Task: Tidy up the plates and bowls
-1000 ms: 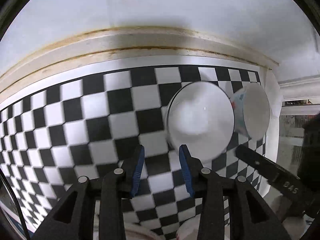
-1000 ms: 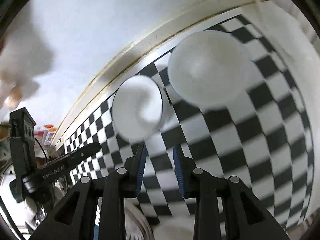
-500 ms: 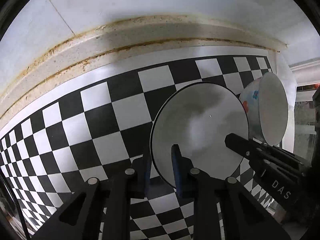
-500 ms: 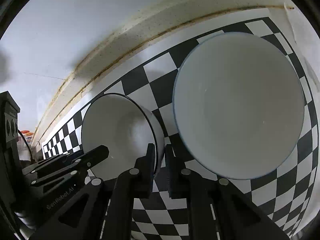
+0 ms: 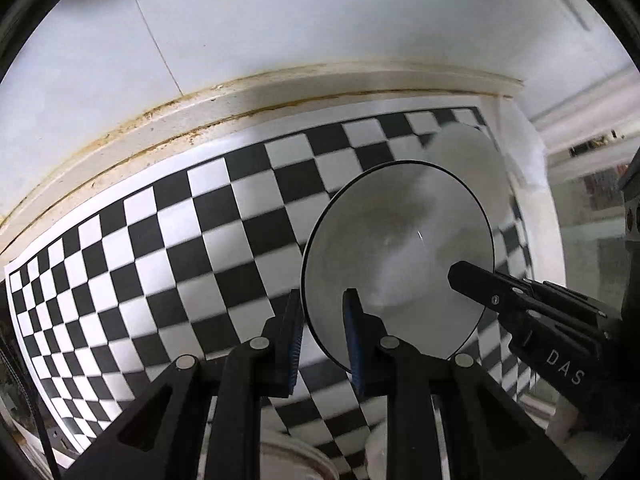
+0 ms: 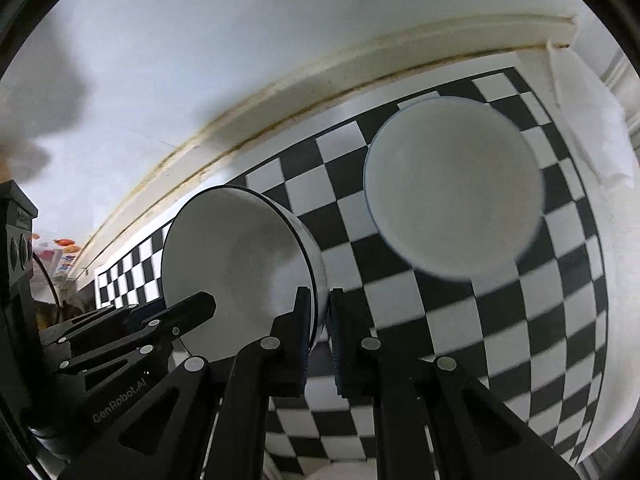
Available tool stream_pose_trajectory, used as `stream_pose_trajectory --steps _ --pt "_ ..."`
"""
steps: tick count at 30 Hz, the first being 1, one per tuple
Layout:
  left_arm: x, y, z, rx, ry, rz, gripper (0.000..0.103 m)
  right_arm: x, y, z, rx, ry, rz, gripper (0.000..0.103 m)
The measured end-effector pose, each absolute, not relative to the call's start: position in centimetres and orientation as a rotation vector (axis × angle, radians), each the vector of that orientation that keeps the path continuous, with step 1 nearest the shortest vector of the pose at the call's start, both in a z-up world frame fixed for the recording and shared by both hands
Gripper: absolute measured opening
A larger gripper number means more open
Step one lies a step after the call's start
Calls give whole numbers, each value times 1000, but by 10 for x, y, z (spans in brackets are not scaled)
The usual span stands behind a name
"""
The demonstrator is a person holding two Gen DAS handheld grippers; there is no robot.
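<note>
My left gripper [image 5: 320, 332] reached up from the lower middle of the left wrist view, its two fingers set on either side of the near rim of the bowl [image 5: 400, 264], one outside the wall and one inside. A visible gap remained between the pads, so I cannot tell whether they were truly clamped on the rim or only straddling it. My right gripper [image 6: 320, 328] came up the same way in the lower middle of the right wrist view, its fingers nearly together with the bowl's [image 6: 236, 276] right rim pinched between them. In the left view its black fingers [image 5: 500, 296] entered from the right edge and crossed the bowl's lower right rim.

The bowl, white with a thin dark rim, sat tilted at centre right of the left view, its opening facing the camera. A second bowl [image 6: 452, 188], plain white and blurred, lay in the upper right of the right view, apart from the first, with checkered squares showing between them.

The checkered mat [image 5: 160, 260] spread wide to the left of the left view, bare all the way to its pale border. Above it ran a stained ledge [image 5: 200, 120] below the wall [image 5: 320, 20]. At the right edge of the right view a white cloth [image 6: 592, 128] hung close beside the second bowl.
</note>
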State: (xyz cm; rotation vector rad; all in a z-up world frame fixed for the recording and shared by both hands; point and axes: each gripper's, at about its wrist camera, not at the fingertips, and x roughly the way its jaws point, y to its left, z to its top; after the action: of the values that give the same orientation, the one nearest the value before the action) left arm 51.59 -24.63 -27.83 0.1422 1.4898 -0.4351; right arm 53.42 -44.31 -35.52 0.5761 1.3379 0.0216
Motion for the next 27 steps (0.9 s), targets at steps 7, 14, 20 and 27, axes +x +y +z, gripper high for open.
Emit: stream_pose_trajectory --steps 7,14,20,27 --pt "456 -249 -253 164 1492 -525 17 459 -443 -319 607 1301 6 11" --pt "396 -254 -265 194 1561 -609 17 375 -448 -315 632 1332 -35 11" --pt "359 -259 -290 272 1617 -628 17 321 -439 -344 665 1393 -68 11" --pt "336 -271 -316 409 1640 -636 17 294 -430 -367 667 1431 -108 11"
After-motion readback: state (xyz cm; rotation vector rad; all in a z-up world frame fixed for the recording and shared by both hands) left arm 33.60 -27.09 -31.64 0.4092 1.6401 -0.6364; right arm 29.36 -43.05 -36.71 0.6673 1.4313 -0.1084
